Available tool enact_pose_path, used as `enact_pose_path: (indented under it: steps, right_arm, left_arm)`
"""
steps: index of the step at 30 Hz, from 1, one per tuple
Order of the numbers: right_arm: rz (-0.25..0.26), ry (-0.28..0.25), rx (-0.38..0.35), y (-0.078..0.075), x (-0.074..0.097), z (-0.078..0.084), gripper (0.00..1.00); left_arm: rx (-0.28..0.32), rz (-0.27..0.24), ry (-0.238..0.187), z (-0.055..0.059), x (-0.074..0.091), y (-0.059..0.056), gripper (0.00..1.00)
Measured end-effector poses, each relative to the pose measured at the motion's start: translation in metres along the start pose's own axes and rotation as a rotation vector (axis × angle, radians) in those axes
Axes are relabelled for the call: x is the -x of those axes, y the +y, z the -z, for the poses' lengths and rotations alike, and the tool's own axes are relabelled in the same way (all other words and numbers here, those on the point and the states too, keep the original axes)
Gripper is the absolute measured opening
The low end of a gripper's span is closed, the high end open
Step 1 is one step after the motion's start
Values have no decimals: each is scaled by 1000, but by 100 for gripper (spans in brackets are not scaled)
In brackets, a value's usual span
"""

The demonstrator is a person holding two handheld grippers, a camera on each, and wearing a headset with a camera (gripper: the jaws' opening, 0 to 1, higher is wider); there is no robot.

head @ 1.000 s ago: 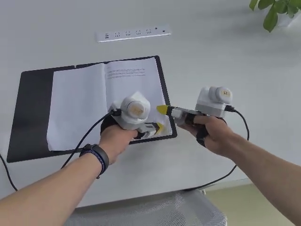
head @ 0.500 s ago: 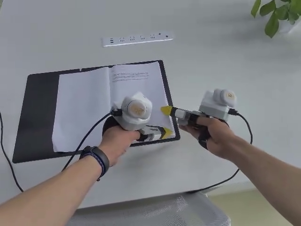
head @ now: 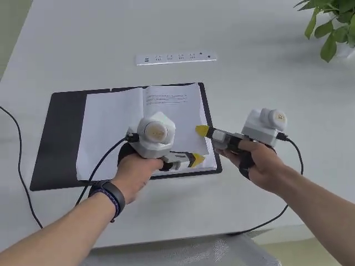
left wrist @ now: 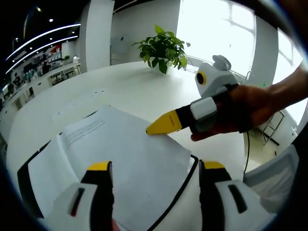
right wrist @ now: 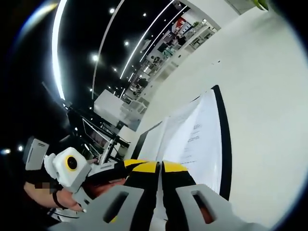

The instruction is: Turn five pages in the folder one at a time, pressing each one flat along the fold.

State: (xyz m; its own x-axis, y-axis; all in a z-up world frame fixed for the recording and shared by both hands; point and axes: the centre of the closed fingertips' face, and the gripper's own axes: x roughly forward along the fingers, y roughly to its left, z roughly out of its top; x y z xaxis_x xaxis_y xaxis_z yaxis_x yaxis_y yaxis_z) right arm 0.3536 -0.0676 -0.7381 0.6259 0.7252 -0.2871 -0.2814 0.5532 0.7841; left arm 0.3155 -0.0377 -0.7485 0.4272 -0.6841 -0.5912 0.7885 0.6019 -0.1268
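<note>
My left gripper (head: pixel 194 160) and hand (head: pixel 136 170) hide the near end of the fold (head: pixel 143 105) and right page (head: pixel 178 115). Its print (head: pixel 166 98) is too small for me to read. The plant (head: pixel 333 25) is cut off, far right.

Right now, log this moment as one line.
folder: open | left claw: open, at lower corner of right page | right claw: shut, tip at that page's outer edge

You have a smooth white tabletop (head: pixel 266 72) carrying an open black folder (head: pixel 58 138) with white pages, near your edge. Beyond it lies a long white power strip (head: pixel 176 57). A leafy green plant (head: pixel 331 25) stands far right, and a thin black cable (head: pixel 20 166) trails along your left.
</note>
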Motion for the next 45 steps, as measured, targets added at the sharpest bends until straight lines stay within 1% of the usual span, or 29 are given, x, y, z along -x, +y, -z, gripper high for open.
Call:
enact_pose_path:
  steps: [5, 6, 9, 13, 16, 18, 21, 23, 24, 27, 28, 33, 37, 41, 45]
  right_arm:
    - [-9, 5, 16, 24, -4, 4, 0]
    - [-10, 6, 17, 27, -5, 5, 0]
    - [-20, 4, 29, 40, -8, 6, 0]
    - [-29, 9, 43, 53, -12, 7, 0]
    - [-41, 7, 52, 65, -18, 8, 0]
    - [-45, 9, 60, 70, -22, 8, 0]
    - [-59, 14, 72, 79, -28, 9, 0]
    - [-69, 18, 83, 86, -33, 10, 0]
    - [-75, 20, 90, 91, -36, 10, 0]
    - [-85, 26, 99, 97, -43, 11, 0]
    - [-90, 27, 105, 100, -46, 12, 0]
    - [-110, 37, 117, 112, -59, 15, 0]
    - [-128, 45, 123, 122, -70, 19, 0]
    - [-150, 56, 130, 135, -82, 25, 0]
    - [-175, 68, 134, 149, -95, 32, 0]
  left_arm:
    - [3, -24, -5, 8, 18, 12, 73]
    - [8, -36, -10, 10, 24, 17, 73]
    - [13, -53, -18, 12, 34, 25, 73]
    - [20, -77, -28, 17, 51, 38, 73]
    - [27, -96, -22, 22, 63, 47, 72]
    - [33, -107, -27, 25, 71, 54, 73]
    - [39, -129, -37, 28, 85, 64, 73]
    - [43, -137, -42, 29, 91, 69, 73]
    - [44, -143, -43, 32, 95, 73, 73]
    - [48, -156, -49, 35, 104, 79, 73]
    - [54, -164, -53, 37, 109, 83, 73]
    - [65, -183, -63, 42, 125, 91, 74]
    - [67, -197, -70, 46, 135, 101, 74]
    - [74, -222, -82, 50, 152, 112, 74]
    - [84, -243, -94, 54, 164, 121, 74]
